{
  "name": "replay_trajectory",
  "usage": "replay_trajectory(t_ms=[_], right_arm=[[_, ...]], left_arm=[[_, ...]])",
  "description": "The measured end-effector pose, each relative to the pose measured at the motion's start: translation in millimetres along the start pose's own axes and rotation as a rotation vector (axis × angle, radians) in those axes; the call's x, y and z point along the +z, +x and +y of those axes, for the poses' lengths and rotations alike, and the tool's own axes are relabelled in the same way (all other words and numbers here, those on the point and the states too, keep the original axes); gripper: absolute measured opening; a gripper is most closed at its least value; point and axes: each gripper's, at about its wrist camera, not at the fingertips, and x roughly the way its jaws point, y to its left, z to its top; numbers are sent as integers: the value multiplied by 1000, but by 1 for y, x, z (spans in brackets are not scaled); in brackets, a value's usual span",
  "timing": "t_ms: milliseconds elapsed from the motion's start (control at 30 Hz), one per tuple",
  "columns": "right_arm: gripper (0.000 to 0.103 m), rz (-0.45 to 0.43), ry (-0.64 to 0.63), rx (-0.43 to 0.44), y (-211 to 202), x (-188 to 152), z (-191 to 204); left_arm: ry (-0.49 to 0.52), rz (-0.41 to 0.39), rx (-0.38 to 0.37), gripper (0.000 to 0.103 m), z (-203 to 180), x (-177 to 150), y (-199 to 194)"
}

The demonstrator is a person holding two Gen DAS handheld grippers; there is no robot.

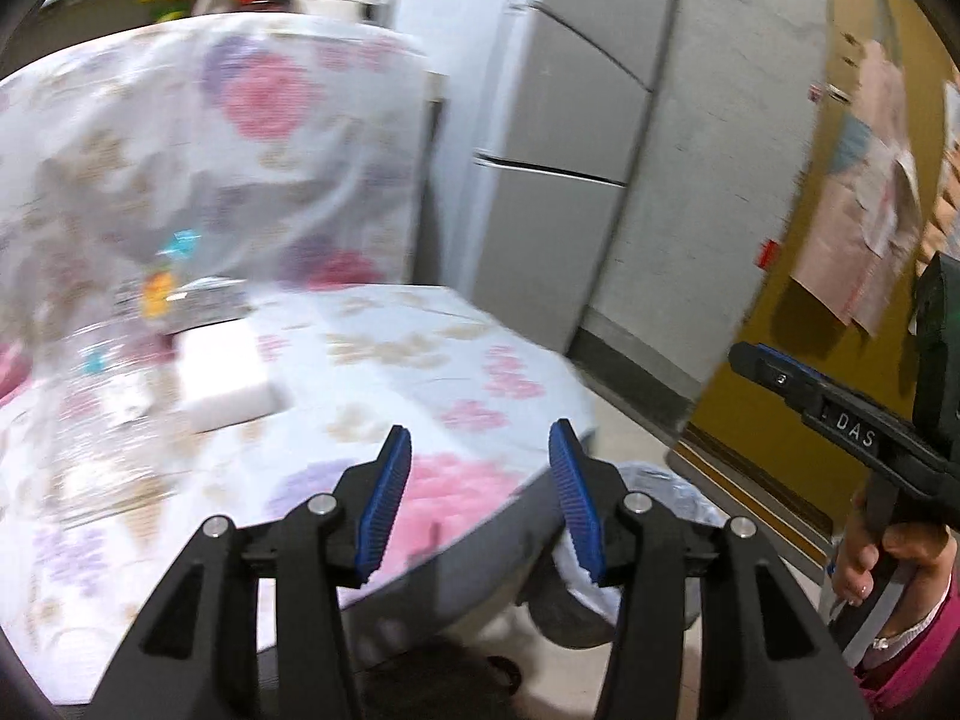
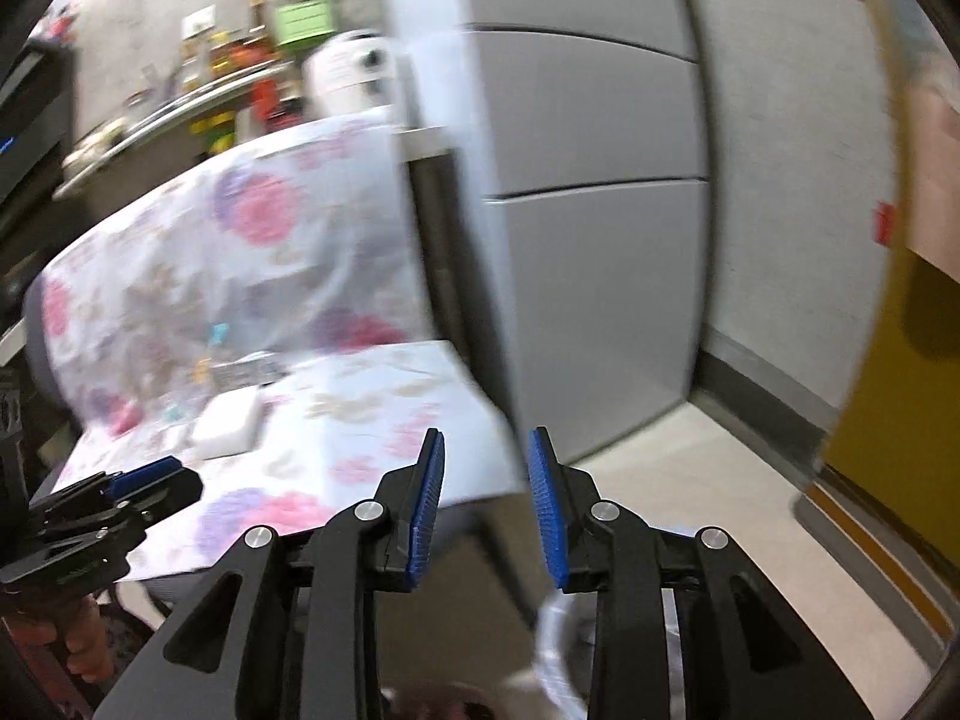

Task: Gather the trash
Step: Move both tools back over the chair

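Note:
Both views are motion-blurred. My left gripper [image 1: 480, 492] is open and empty, over the front right corner of a sofa seat with a floral cover [image 1: 372, 360]. On the seat to its left lie a white box-like piece [image 1: 225, 375], clear plastic wrappers [image 1: 90, 420] and a silvery wrapper with yellow print [image 1: 180, 297]. A bin lined with a clear bag [image 1: 672, 498] stands on the floor just right of the seat. My right gripper [image 2: 486, 504] is open and empty, above the seat edge and the bin's bag rim [image 2: 555, 648]. The same white piece [image 2: 228, 426] shows there.
A grey fridge [image 1: 558, 138] stands right of the sofa. A yellow door [image 1: 774, 360] with papers is at far right. A shelf with bottles [image 2: 198, 96] and a white appliance [image 2: 348, 72] stand behind the sofa. Pale floor [image 2: 690, 480] lies ahead.

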Motion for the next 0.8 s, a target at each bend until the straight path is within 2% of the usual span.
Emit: replay_trajectory(t_ms=[133, 267, 400, 600, 667, 800], right_arm=[[38, -4, -74, 86, 13, 12, 46], [40, -1, -120, 158, 28, 21, 83], [40, 18, -161, 216, 49, 28, 119], [41, 48, -204, 283, 70, 32, 159], [40, 50, -236, 296, 74, 33, 172], [40, 72, -262, 317, 90, 39, 189]], left_arm=[[-63, -32, 123, 51, 44, 1, -29], [-121, -61, 269, 54, 91, -1, -57], [-201, -64, 375, 54, 136, -5, -76], [-282, -57, 481, 58, 178, -10, -94], [-303, -49, 497, 62, 188, -11, -95], [-314, -20, 531, 63, 204, -14, -91]])
